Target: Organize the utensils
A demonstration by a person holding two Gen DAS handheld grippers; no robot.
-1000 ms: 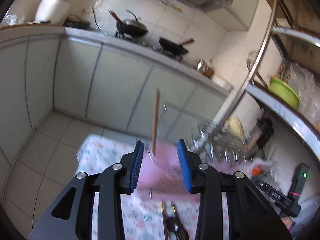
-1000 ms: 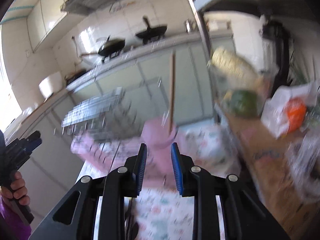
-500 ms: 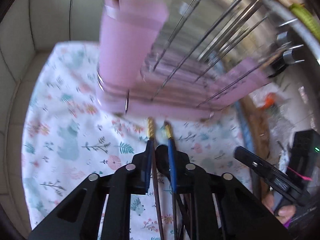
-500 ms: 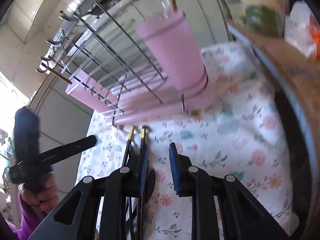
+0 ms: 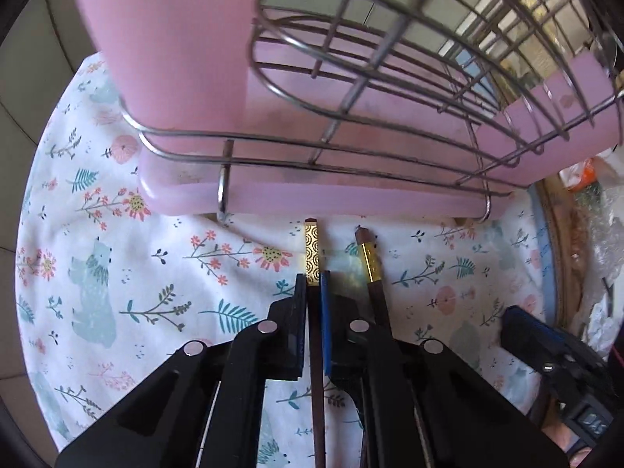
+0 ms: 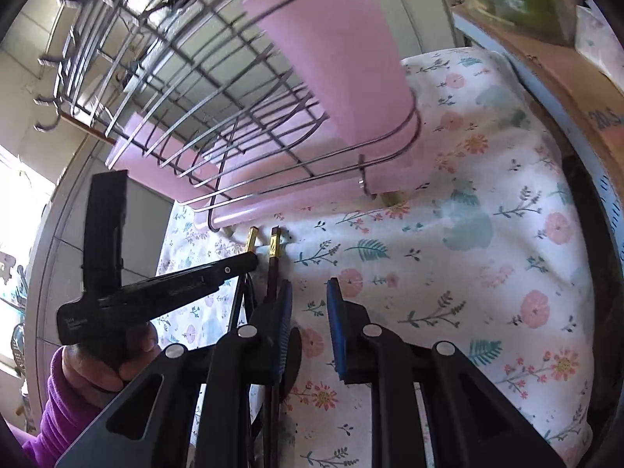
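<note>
the left tool (image 5: 313,284) was clamped on one dark chopstick (image 5: 312,249) with a gold-patterned tip, which lay on the flowered cloth (image 5: 117,273) over the desk. a second chopstick (image 5: 370,261) lay just beside it to the right, outside the grip. both tips pointed at the pink drainer tray (image 5: 351,199) under the wire dish rack (image 5: 390,58), with a pink cup (image 6: 335,46) at the rack's corner. the right tool (image 6: 308,292) hung over bare cloth right of the chopsticks, its jaws closing with nothing between them. a hand (image 6: 105,362) in a purple sleeve gripped the left tool's handle.
</note>
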